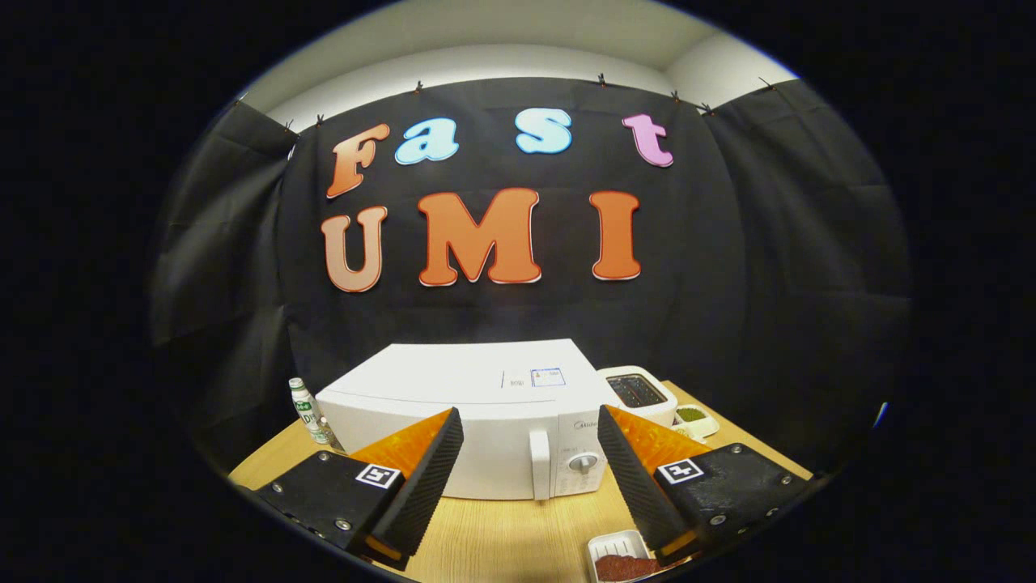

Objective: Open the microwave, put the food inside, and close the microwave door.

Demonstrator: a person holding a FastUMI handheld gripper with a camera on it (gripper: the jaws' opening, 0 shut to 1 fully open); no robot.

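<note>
A white microwave (486,413) stands on the wooden table (518,526) beyond my fingers, its door shut. The vertical door handle (539,464) and a round knob (583,462) sit on its front, between the two fingertips as seen from here. A small white tray of reddish-brown food (622,559) lies on the table close by, just inside my right finger (639,478). My gripper (530,421) hangs above the table in front of the microwave, open wide with nothing between its fingers.
A white toaster (639,393) stands right of the microwave, with a small white dish of green stuff (692,417) beside it. A green-and-white bottle (306,409) stands left of the microwave. Black cloth walls the booth behind.
</note>
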